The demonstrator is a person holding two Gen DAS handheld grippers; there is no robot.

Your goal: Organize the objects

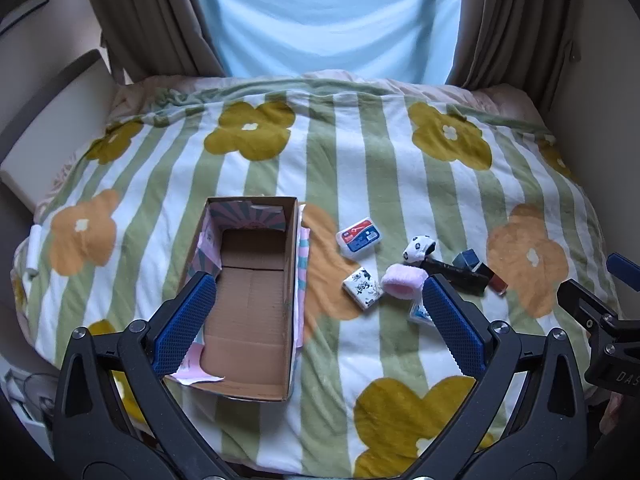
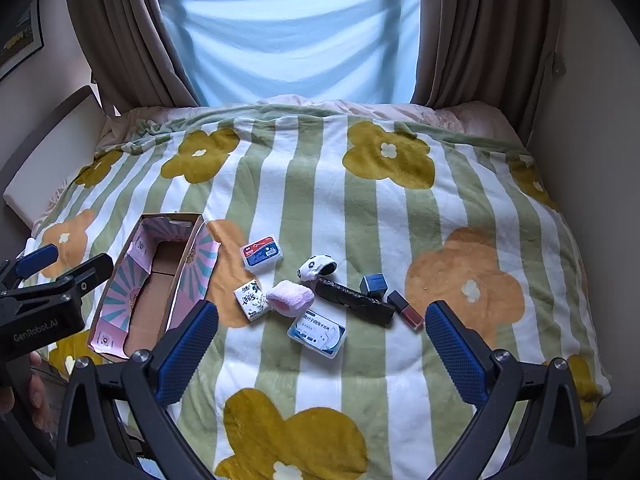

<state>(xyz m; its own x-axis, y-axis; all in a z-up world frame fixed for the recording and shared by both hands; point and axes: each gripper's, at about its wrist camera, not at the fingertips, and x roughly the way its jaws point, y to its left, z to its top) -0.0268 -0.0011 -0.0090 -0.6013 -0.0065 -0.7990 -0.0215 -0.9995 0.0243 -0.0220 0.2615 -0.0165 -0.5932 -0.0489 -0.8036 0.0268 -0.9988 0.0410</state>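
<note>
An open cardboard box [image 1: 256, 300] [image 2: 160, 280] with nothing in it lies on the flowered blanket at the left. To its right is a loose cluster: a red-and-blue pack [image 2: 262, 254], a black-and-white tissue pack [image 2: 251, 297], a pink fluffy band [image 2: 290, 298], a panda sock [image 2: 316, 267], a black folded item [image 2: 354, 298], a blue cube [image 2: 373, 285], a red lipstick [image 2: 406, 310] and a white-blue packet [image 2: 317, 332]. My left gripper [image 1: 320, 324] hangs open over the box's right edge. My right gripper [image 2: 320, 360] stands open just short of the cluster.
The striped blanket [image 2: 360, 208] covers the whole bed. A headboard [image 1: 52, 120] stands at the left, curtains [image 2: 120, 40] and a blue-draped window at the far end. The right gripper's body [image 1: 600, 328] shows at the left wrist view's right edge.
</note>
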